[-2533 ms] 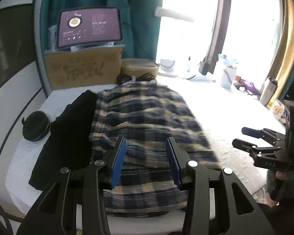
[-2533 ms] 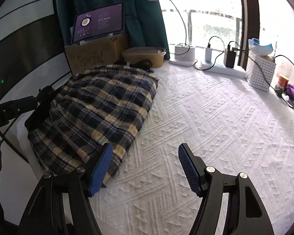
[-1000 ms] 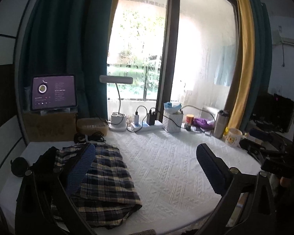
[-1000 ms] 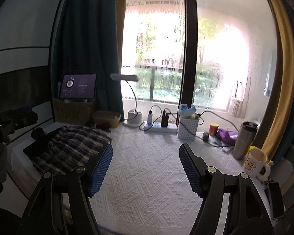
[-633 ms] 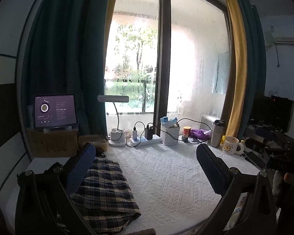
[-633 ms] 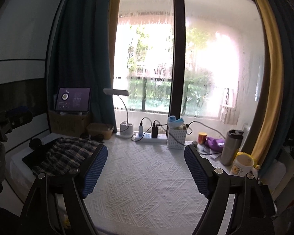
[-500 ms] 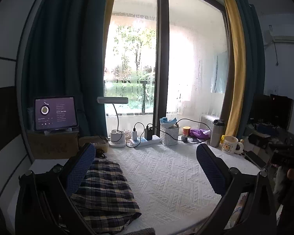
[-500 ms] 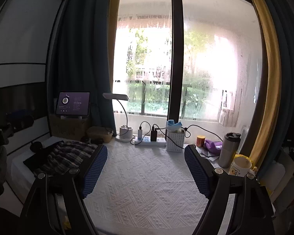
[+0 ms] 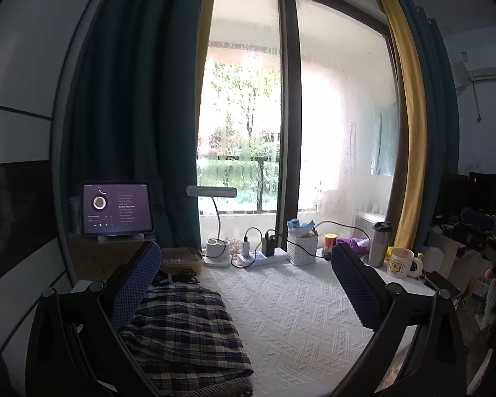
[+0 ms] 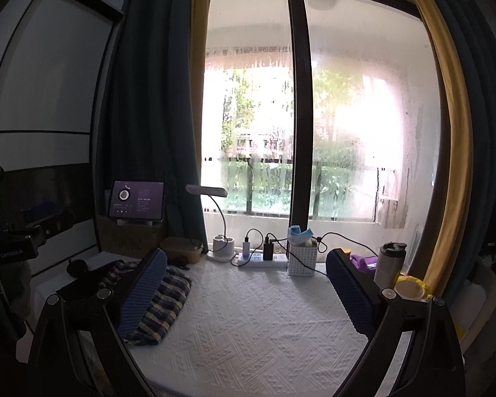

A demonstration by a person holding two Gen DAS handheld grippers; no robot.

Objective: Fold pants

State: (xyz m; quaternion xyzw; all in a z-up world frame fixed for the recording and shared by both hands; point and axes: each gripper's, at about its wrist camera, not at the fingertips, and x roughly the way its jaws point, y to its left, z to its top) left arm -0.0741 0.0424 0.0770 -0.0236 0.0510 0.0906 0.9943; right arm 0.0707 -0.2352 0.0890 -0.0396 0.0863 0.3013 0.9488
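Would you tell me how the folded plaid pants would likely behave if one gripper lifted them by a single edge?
The pants are soft woven cloth lying in loose layers, so they would probably droop and unfold rather than lift as one block. They look light, so pushing would likely bunch them on the textured cover more than slide them. Nothing about them seems fragile.

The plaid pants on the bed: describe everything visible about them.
The plaid pants are soft woven cloth, checked in navy, cream and yellow. They lie folded into a compact stack of layers with a rounded near edge, flat on the white textured bedspread at its left side. A dark garment lies against their far side. Neither gripper touches them; part is hidden behind a gripper finger.
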